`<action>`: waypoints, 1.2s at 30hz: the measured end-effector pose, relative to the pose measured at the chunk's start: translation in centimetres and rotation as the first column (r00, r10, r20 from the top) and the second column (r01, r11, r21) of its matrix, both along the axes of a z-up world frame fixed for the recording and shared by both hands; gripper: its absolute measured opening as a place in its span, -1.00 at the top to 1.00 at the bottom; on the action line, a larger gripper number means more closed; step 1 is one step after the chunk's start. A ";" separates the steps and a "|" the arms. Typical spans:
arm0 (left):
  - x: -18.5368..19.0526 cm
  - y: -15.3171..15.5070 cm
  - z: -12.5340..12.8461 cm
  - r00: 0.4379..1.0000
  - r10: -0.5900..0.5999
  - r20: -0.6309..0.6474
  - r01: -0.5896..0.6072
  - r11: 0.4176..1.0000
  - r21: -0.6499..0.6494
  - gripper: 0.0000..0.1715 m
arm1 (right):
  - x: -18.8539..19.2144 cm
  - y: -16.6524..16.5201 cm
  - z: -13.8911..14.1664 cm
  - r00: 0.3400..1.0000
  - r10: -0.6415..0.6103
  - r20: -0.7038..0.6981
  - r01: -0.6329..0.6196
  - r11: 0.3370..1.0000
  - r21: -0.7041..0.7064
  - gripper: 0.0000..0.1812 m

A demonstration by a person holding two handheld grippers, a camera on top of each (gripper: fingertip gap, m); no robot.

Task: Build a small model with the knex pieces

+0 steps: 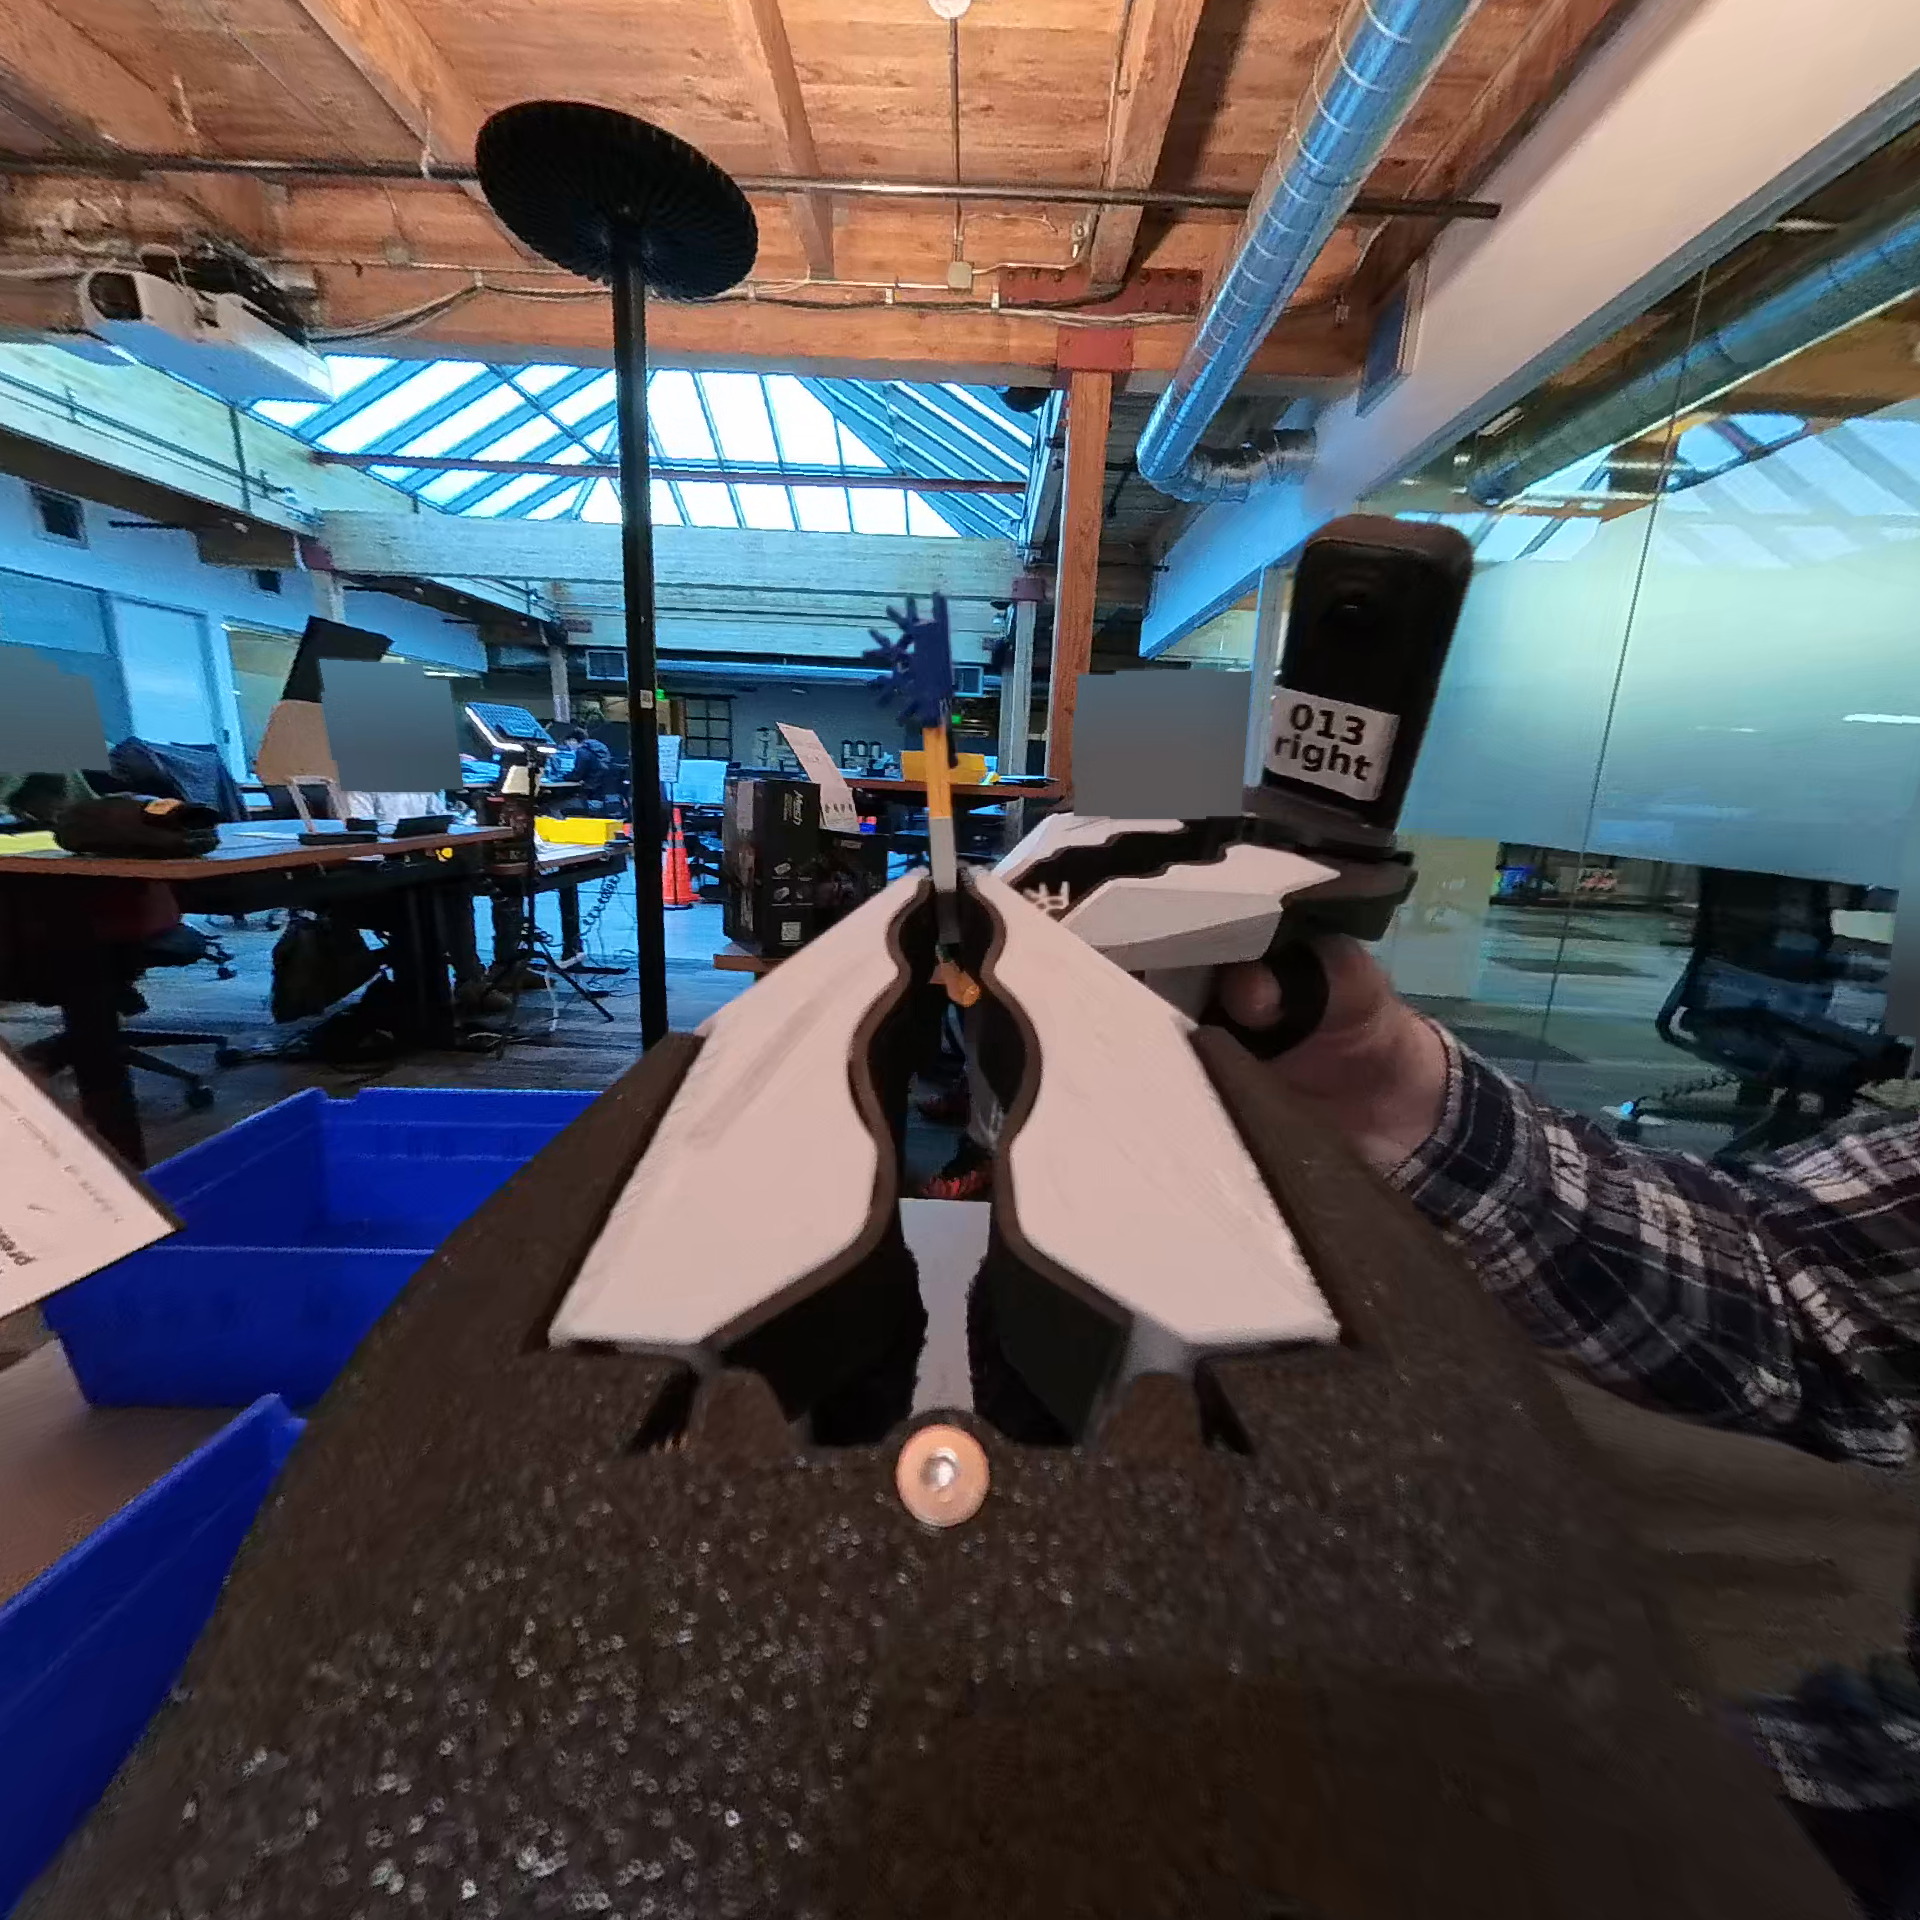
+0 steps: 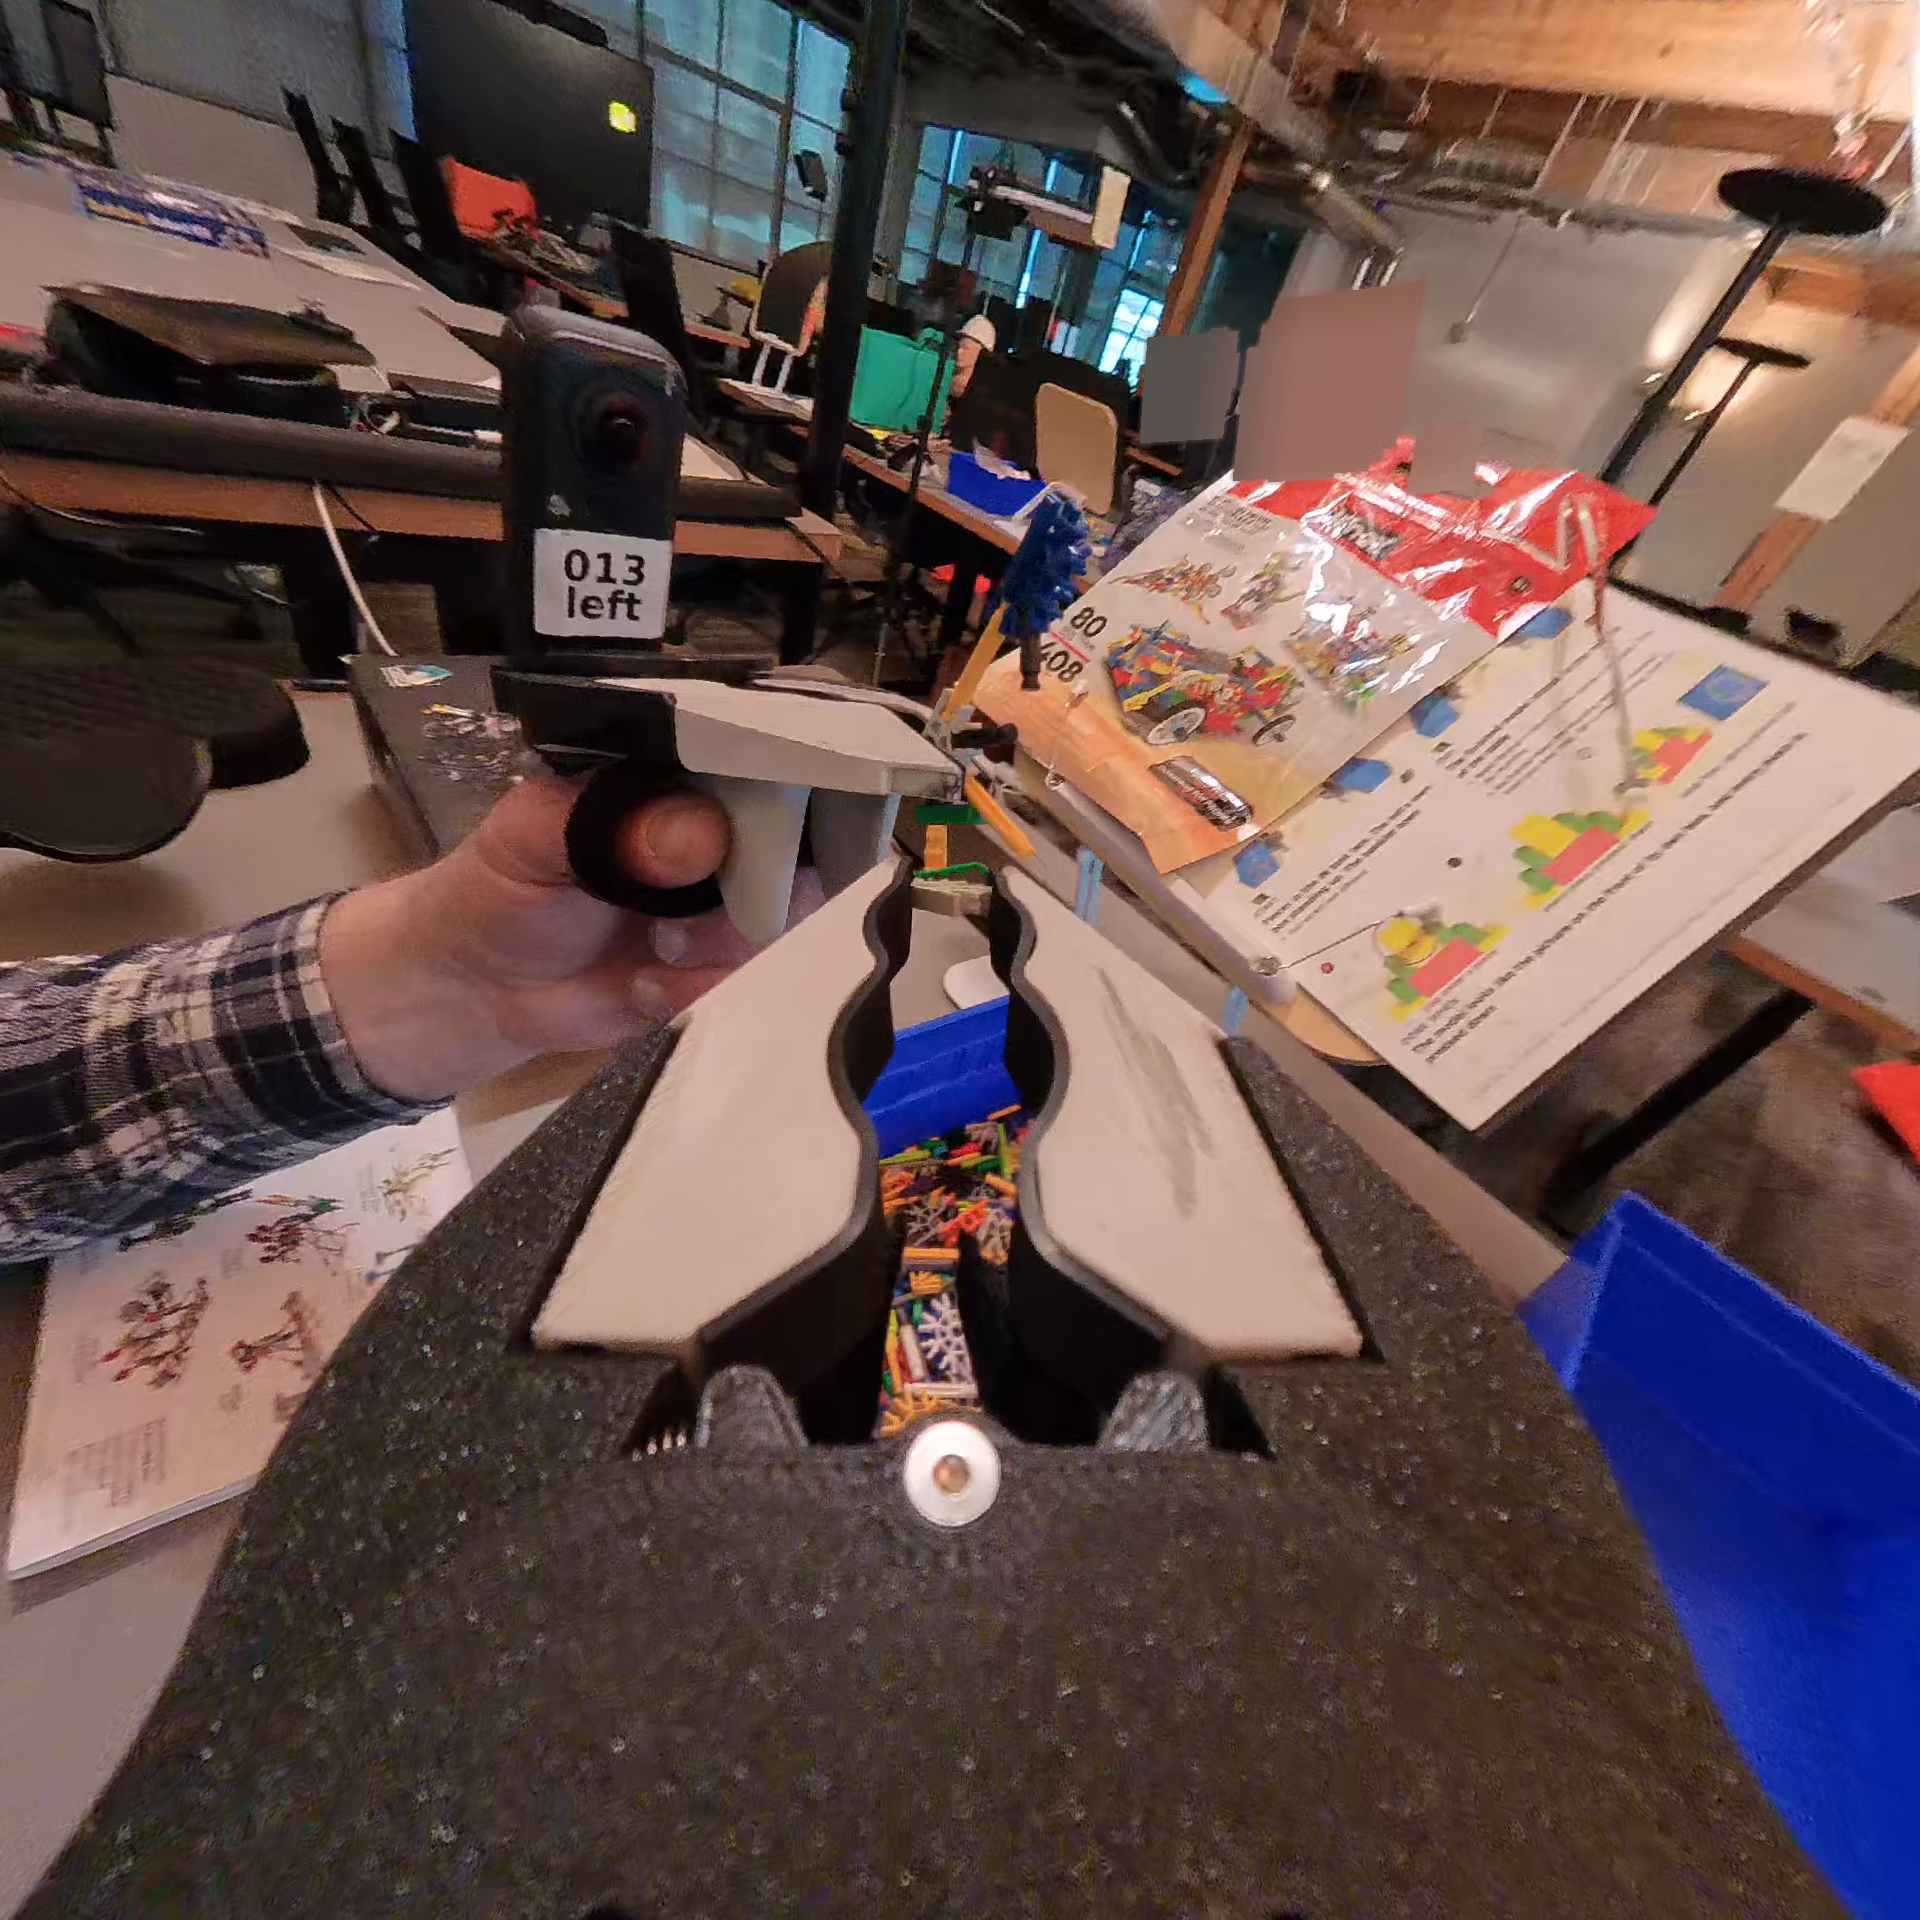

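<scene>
My left gripper (image 1: pixel 951 896) is shut on a small rod-and-connector toy assembly (image 1: pixel 938 790). A blue snowflake connector (image 1: pixel 916 665) tops its yellow and grey rod, and an orange rod end (image 1: pixel 962 987) shows between the fingers. In the right wrist view the left gripper (image 2: pixel 940 764) holds this assembly (image 2: pixel 987 665) up in the air. My right gripper (image 2: pixel 953 883) is closed on a pale connector (image 2: pixel 951 896) at the assembly's lower end, below green and yellow pieces (image 2: pixel 940 826). The right gripper (image 1: pixel 1049 883) sits just right of the left fingertips.
A blue bin (image 2: pixel 935 1060) full of coloured rods and connectors (image 2: pixel 945 1174) lies below the grippers. More blue bins (image 2: pixel 1714 1403) (image 1: pixel 312 1195) stand alongside. A tilted instruction board (image 2: pixel 1558 831) with a toy bag (image 2: pixel 1299 623) is right, a booklet (image 2: pixel 208 1351) left. A floor lamp pole (image 1: pixel 639 623) stands behind. The tips of both grippers are at nearly the same place.
</scene>
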State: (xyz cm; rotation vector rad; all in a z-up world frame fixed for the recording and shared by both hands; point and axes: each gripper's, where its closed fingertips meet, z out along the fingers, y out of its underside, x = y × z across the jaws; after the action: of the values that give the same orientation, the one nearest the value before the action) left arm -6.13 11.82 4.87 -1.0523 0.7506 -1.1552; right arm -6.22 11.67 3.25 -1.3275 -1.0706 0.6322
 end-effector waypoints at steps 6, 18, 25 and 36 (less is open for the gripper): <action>-0.1 -1.4 0.9 0.999 0.006 -0.032 -0.004 0.998 0.061 1.00 | 0.0 -1.3 0.8 0.996 0.047 -0.082 -0.053 0.996 -0.072 0.86; -2.9 2.5 0.5 0.989 0.126 0.073 -0.116 0.986 -0.122 1.00 | 1.3 -0.9 0.7 0.972 -0.225 0.060 0.202 0.944 0.261 0.86; -3.1 1.9 0.9 0.990 0.139 0.018 -0.137 0.988 -0.072 1.00 | 1.0 -2.4 1.3 0.998 -0.051 -0.033 0.055 0.992 0.112 0.86; -3.5 2.0 0.6 0.997 0.073 -0.001 -0.073 0.991 -0.110 1.00 | 1.2 1.8 -2.0 0.989 -0.080 0.125 0.078 0.997 0.021 0.85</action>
State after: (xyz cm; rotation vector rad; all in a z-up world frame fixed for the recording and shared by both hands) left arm -9.59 13.78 5.44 -1.1601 0.6465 -1.1452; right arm -5.03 13.50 1.28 -1.4035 -1.1161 0.4847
